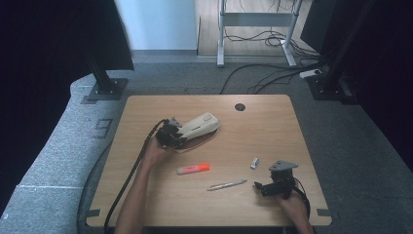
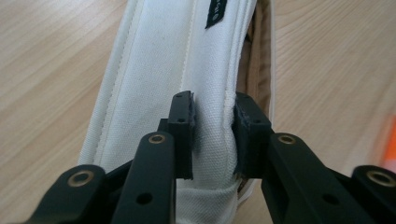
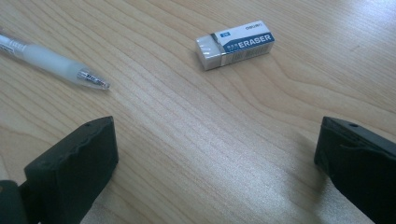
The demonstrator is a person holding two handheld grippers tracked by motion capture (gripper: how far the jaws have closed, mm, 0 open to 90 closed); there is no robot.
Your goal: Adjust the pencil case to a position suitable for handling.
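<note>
Forearms enter at the near edge of the wooden table [image 1: 272, 122], each hand carrying a gripper. Nearest, the right gripper [image 1: 265, 186] rests on the tabletop at the near right, its jaws spread wide with bare wood between them. Just beyond its jaws, toward the pencil case, lie a pen [image 3: 51, 60] and a white eraser [image 3: 235, 45], apart from each other and untouched. An orange highlighter [image 1: 193, 168] lies farther in, between the pen and the pencil case, just on the near side of the case.

Farther still, left of the table's middle, sits the white fabric pencil case [image 2: 163, 70]. The left gripper [image 2: 213, 135] is clenched on its near end: both pads press into the cloth, pinching a fold of it between them. Beyond the case, a dark round hole [image 1: 239, 107] marks the table's far edge.
</note>
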